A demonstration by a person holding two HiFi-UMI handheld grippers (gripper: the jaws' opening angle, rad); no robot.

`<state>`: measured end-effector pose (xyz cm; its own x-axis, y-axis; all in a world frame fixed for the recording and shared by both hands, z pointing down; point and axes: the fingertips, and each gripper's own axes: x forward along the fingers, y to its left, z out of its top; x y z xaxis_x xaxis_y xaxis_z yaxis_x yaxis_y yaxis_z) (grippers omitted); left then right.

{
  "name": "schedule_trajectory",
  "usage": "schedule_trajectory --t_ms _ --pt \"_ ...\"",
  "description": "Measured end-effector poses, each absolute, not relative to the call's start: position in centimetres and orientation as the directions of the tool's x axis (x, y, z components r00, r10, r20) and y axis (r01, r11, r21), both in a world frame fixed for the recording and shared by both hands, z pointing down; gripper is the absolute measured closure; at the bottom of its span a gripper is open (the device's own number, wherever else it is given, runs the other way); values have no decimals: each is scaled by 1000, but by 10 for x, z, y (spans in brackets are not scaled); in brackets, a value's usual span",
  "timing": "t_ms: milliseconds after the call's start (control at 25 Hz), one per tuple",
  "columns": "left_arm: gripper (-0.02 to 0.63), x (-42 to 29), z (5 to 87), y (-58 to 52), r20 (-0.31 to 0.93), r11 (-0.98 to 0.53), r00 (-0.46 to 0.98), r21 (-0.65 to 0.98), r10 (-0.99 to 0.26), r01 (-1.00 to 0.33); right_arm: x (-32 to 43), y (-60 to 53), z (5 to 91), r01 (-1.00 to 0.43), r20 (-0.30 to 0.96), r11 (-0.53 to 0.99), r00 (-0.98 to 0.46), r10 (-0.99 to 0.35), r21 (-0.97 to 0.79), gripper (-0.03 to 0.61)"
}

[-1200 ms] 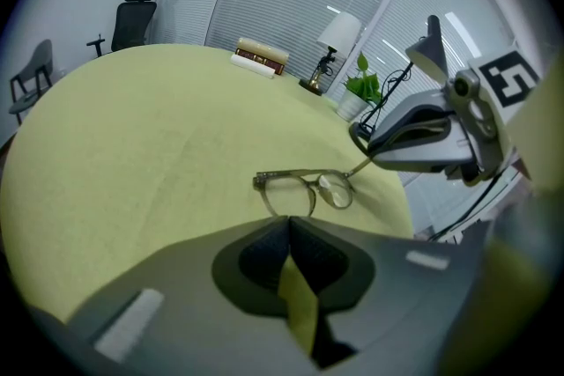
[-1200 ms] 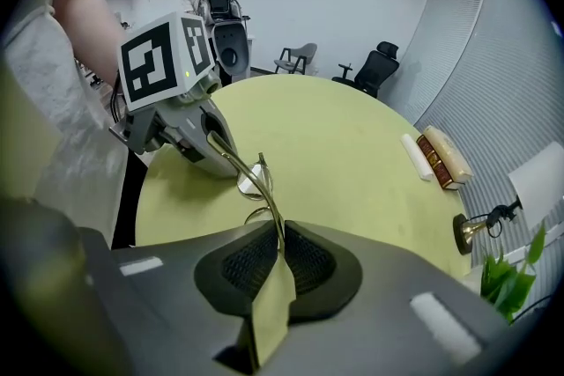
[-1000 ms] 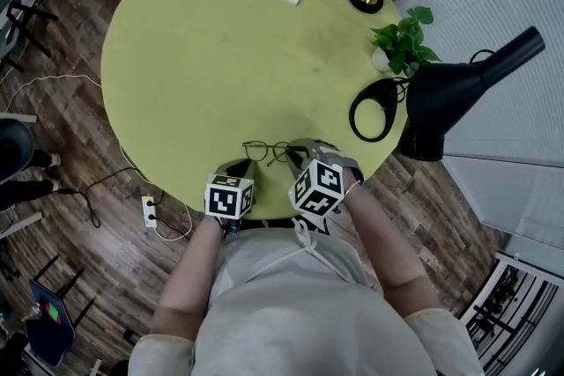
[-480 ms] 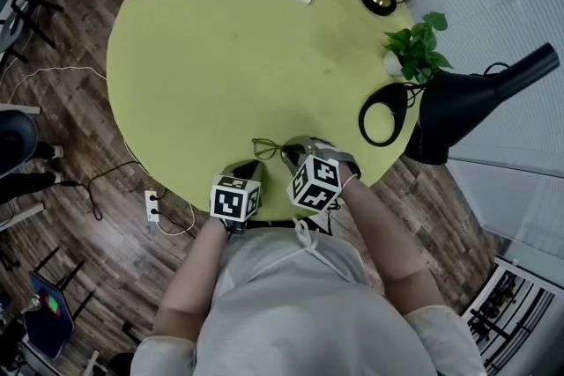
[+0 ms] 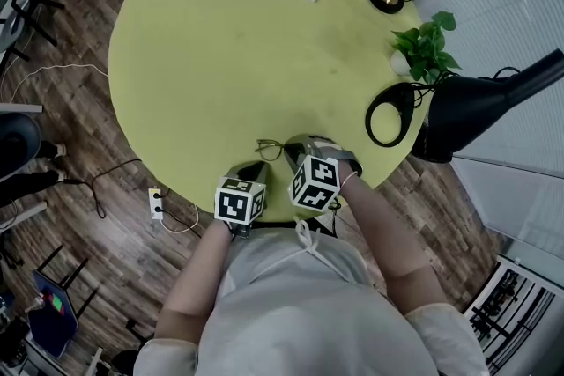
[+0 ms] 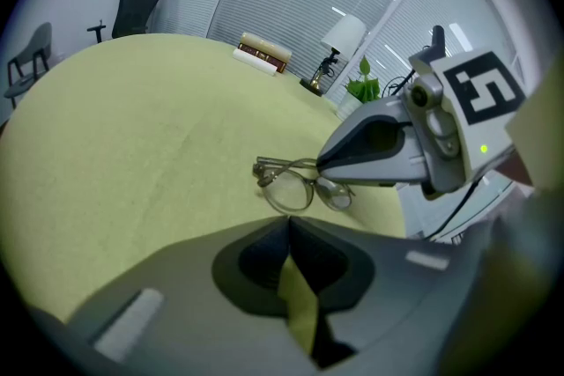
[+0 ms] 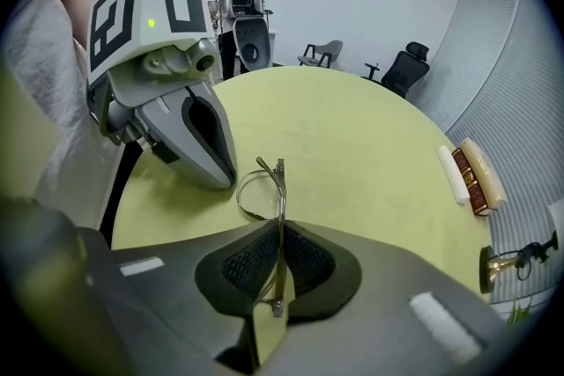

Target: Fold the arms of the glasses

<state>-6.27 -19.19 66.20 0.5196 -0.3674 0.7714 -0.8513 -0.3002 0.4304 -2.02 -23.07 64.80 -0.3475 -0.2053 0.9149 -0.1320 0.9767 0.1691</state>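
Glasses [image 5: 273,151]: lying at the near edge of the round table [image 5: 203,57], with the lenses showing to the left of the right gripper.
Right gripper [image 7: 279,229]: gripping the glasses, with a thin bar of them running lengthwise between its pads.
Left gripper [image 6: 289,223]: pointing down just near of the lenses, jaws meeting at the tips and gripping nothing.

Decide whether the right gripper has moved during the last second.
Yes. Against the black ring on the table, the right gripper has shifted slightly left in the head view, toward the left gripper.
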Motion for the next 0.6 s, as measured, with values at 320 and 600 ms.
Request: schedule_trajectory --t_ms 320,600 --pt "607 -63 663 -191 770 -307 528 437 -357 -845 -25 -223 648 -114 895 977 -392 -213 182 535" --pt "607 -70 638 -201 740 -322 506 396 -442 -860 -18 -230 622 -313 831 941 -485 -275 129 482"
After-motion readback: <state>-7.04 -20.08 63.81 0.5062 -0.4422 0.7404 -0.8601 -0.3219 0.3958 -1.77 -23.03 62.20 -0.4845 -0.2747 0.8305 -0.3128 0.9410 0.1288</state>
